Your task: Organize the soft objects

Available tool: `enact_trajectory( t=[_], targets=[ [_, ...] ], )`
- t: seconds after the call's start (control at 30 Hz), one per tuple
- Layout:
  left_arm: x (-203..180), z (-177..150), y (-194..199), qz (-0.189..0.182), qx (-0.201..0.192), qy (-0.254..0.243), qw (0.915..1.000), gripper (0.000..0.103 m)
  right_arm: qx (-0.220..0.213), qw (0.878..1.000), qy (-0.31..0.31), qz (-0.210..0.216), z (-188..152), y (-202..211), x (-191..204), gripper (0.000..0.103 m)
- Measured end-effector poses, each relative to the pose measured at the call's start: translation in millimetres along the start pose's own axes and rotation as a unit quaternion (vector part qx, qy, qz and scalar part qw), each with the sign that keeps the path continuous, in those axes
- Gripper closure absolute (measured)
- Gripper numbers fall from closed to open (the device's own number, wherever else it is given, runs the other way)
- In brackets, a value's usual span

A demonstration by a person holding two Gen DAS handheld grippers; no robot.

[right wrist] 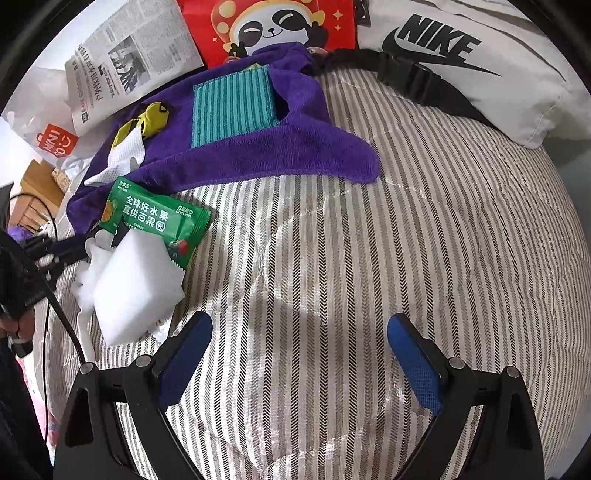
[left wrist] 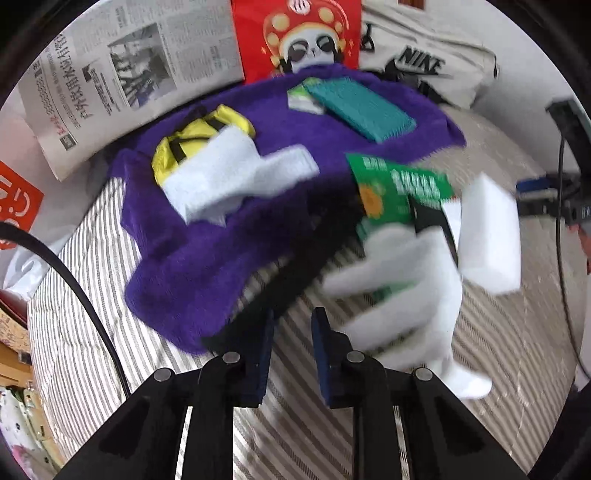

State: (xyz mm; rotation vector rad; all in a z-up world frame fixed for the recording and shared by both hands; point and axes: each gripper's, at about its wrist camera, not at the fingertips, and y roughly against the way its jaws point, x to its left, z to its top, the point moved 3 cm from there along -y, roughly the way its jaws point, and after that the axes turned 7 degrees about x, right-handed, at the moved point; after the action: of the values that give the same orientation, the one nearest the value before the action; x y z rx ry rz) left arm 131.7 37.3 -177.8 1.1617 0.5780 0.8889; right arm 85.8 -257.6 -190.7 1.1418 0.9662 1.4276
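A purple towel (left wrist: 207, 236) (right wrist: 258, 155) lies on the striped bed, with a teal cloth (left wrist: 362, 110) (right wrist: 234, 110), a yellow item (left wrist: 192, 144) (right wrist: 147, 118) and a pale sock (left wrist: 236, 181) on it. A green wipes packet (left wrist: 399, 192) (right wrist: 155, 218), a white sponge block (left wrist: 491, 236) (right wrist: 136, 284) and a blurred white sock (left wrist: 410, 302) lie beside its edge. My left gripper (left wrist: 291, 358) hovers above the towel's near edge, its jaws narrowly apart with nothing between them. My right gripper (right wrist: 299, 354) is wide open and empty over the bare bedding.
A newspaper (left wrist: 122, 74) (right wrist: 129, 62), a red panda bag (left wrist: 299, 33) (right wrist: 273, 26) and a grey Nike bag (left wrist: 424, 55) (right wrist: 461, 55) lie at the far edge of the striped bed cover (right wrist: 406, 240). A black cable (left wrist: 74, 288) runs at the left.
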Motion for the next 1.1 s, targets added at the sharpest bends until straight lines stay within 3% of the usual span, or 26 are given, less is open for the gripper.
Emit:
enact_trajectory(
  t=[0.13, 0.3, 0.5, 0.6, 0.73, 0.83, 0.97, 1.1],
  targets=[
    [3.9, 12.9, 3.7, -0.013, -0.013, -0.004, 0.9998, 0.080, 0.000, 1.000, -0.002, 0.001, -1.8, -0.5, -0.6, 0.008],
    [-0.7, 25.8, -11.9, 0.004, 0.013, -0.037, 0.9992, 0.078, 0.005, 1.000, -0.007, 0.002, -4.4, -2.4, -2.3, 0.008],
    [2.7, 20.8, -11.6, -0.019, 0.011, -0.024, 0.9995, 0.079, 0.004, 1.000, -0.005, 0.003, -5.2, -2.4, -3.0, 0.008],
    [-7.4, 12.8, -7.5, -0.038, 0.019, -0.039, 0.9983, 0.078, 0.003, 1.000, -0.004, 0.001, -4.8, -3.2, -2.0, 0.008],
    [-7.6, 17.4, -7.0, 0.000, 0.008, -0.044, 0.9990, 0.076, 0.004, 1.000, -0.004, 0.002, -5.3, -2.6, -1.4, 0.008],
    [0.1, 25.8, -9.9, -0.008, 0.010, -0.037, 0.9992, 0.061, 0.004, 1.000, -0.003, 0.003, -6.3, -2.4, -1.7, 0.008],
    [1.4, 30.9, -15.0, 0.007, 0.016, -0.062, 0.9979, 0.060, 0.003, 1.000, -0.003, 0.004, -7.5, -2.1, -1.3, 0.008],
    [8.8, 28.4, -16.3, -0.040, 0.027, -0.032, 0.9983, 0.062, 0.002, 1.000, -0.002, 0.002, -8.5, -2.1, 0.0, 0.008]
  ],
)
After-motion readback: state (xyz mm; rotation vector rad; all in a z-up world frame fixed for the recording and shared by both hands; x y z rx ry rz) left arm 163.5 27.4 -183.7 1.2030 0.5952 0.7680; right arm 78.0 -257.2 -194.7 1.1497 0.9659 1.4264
